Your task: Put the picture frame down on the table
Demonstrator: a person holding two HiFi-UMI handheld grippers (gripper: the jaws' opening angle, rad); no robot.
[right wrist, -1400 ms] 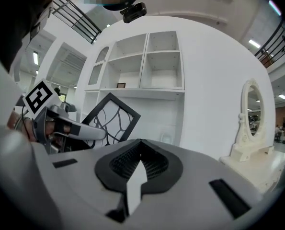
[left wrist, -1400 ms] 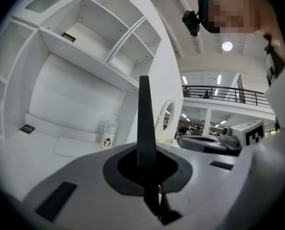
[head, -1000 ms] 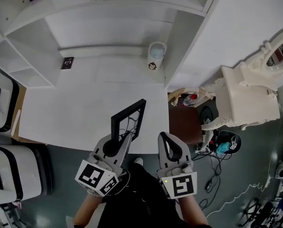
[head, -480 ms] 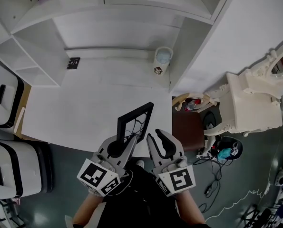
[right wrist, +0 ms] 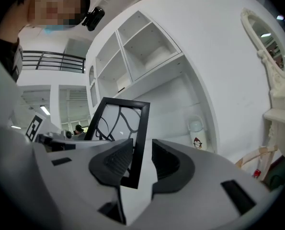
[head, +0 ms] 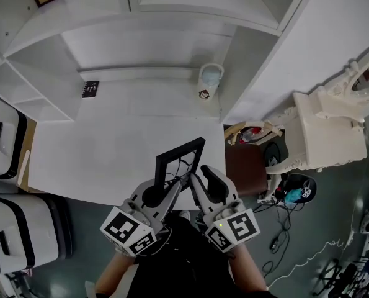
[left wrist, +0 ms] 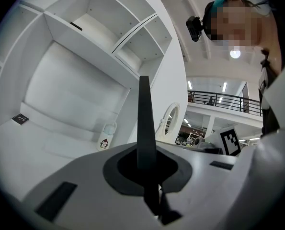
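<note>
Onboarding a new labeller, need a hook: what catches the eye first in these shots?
A black picture frame held up over the near edge of the white table, clamped edge-on in the left claw. The right claw has its jaws apart around the frame's side bar. A small bottle with a cartoon print stands at the table's back.

The right gripper has swung in towards the left gripper; a second ago its parted jaws stood well clear of the picture frame; half a second ago they were near its edge; now the frame's black side bar stands between them, just beside one pad, the other a little apart from it; the two grippers have come almost side by side.
</note>
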